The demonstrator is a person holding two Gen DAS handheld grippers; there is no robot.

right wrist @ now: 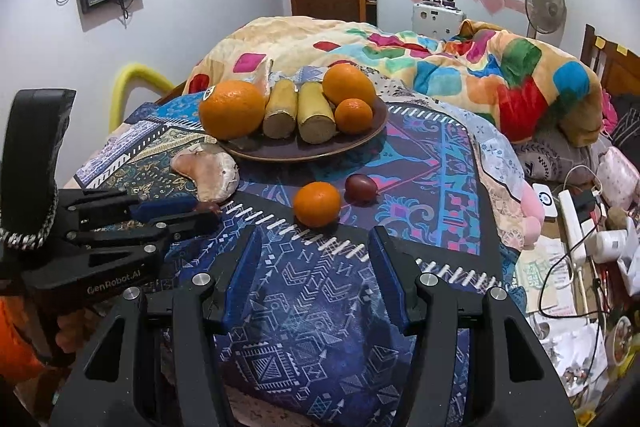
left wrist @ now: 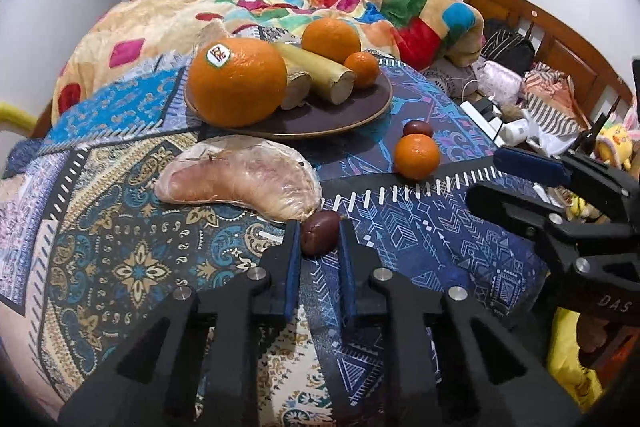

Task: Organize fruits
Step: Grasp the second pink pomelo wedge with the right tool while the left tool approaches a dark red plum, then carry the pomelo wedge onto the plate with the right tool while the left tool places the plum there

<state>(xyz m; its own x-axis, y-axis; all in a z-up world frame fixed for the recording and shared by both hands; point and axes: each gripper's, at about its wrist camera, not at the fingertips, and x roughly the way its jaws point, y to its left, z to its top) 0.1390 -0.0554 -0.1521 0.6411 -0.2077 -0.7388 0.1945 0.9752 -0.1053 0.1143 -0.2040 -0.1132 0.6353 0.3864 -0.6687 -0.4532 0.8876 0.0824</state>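
Left hand-held gripper [left wrist: 320, 235] clamped on dark red fruit [left wrist: 319, 237] on bedspread [left wrist: 420, 239] (plate [left wrist: 320, 119] at 12 o'clock); right hand-held gripper [right wrist: 316, 255] half open, empty.

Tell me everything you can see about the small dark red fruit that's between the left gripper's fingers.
The small dark red fruit is oval, maroon-brown, slightly wrinkled with a dull sheen. It lies on the patterned blue cloth, with the left gripper shut on it, blue pads pressing both sides. Just behind it lies a pale plastic-wrapped pouch, close or perhaps touching. In the right wrist view only a sliver of it shows past the fingers.
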